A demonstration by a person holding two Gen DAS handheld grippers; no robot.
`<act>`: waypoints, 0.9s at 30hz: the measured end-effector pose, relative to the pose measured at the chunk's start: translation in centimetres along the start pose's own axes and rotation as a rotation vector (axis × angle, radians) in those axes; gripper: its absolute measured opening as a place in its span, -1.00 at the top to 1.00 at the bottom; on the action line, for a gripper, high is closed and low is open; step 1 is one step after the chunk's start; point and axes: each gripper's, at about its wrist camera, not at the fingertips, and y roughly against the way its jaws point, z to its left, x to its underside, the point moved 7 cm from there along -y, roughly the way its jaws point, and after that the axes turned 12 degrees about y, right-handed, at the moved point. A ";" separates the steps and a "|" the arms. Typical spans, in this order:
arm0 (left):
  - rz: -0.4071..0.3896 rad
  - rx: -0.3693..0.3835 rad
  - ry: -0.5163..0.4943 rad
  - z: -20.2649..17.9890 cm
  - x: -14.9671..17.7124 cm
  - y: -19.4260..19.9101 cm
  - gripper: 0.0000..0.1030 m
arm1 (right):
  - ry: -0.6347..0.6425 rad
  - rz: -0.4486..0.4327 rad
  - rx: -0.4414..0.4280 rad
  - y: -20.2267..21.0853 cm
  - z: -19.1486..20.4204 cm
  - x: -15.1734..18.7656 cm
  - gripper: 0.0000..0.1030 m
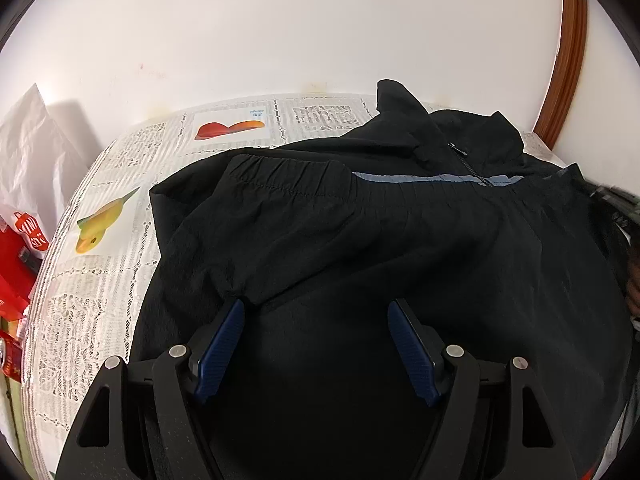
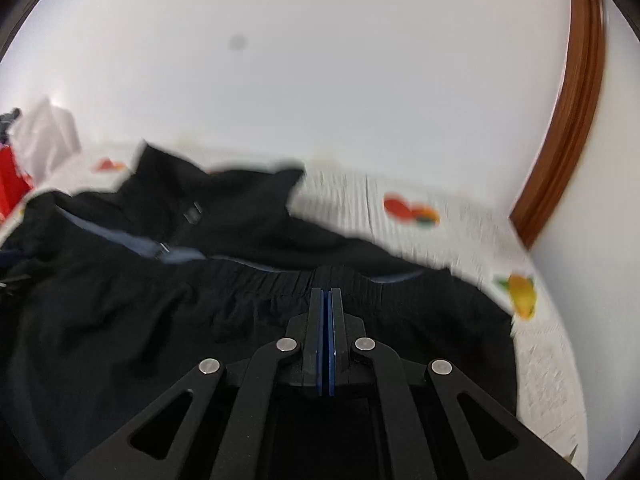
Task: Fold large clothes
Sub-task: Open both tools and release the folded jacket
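Observation:
A large black jacket (image 1: 400,248) with a grey-blue stripe and a zipped collar lies spread on a table covered with a white lace cloth (image 1: 104,264). A sleeve with an elastic cuff (image 1: 288,176) is folded across its front. My left gripper (image 1: 318,306) is open just above the jacket, its left pad touching a fold of the sleeve. In the right wrist view, which is blurred by motion, the jacket (image 2: 160,320) fills the lower left. My right gripper (image 2: 326,292) is shut, its tips at the elastic hem of the jacket (image 2: 280,284); whether fabric is pinched between them cannot be told.
The cloth has fruit prints (image 1: 230,128). A white bag (image 1: 32,152) and red packaging (image 1: 16,264) stand at the table's left end. A white wall runs behind the table. A brown wooden frame (image 2: 568,120) stands at the right.

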 end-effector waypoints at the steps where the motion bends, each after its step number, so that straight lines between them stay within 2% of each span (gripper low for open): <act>1: 0.000 0.000 0.000 0.0 0.0 0.0 -0.40 | -0.015 0.040 -0.020 -0.8 -0.3 0.6 0.88; 2: 0.000 0.000 0.000 0.0 0.0 0.0 -0.40 | -0.030 0.066 -0.036 -1.1 -0.6 1.0 0.83; 4: 0.000 0.000 0.000 0.0 0.0 0.0 -0.40 | -0.085 0.063 -0.032 -0.7 -2.2 1.5 0.60; 6: 0.001 -0.003 -0.001 0.0 0.0 0.0 -0.40 | -0.090 0.077 0.063 -0.5 -4.2 2.0 0.40; 7: 0.000 -0.006 -0.004 0.0 0.0 0.0 -0.40 | -0.076 0.101 0.086 -0.8 -4.8 2.4 0.38; 10: -0.002 -0.012 -0.008 -0.2 0.1 -0.1 -0.40 | -0.080 0.168 0.075 -2.5 -6.2 4.0 0.43; 16: -0.002 -0.023 -0.005 -0.6 -0.1 -0.6 -0.41 | -0.159 0.145 -0.002 -2.9 -7.6 4.7 0.44; 27: -0.001 -0.028 -0.012 -3.8 -1.1 -2.3 -0.42 | -0.189 0.142 -0.041 -3.8 -10.5 5.2 0.43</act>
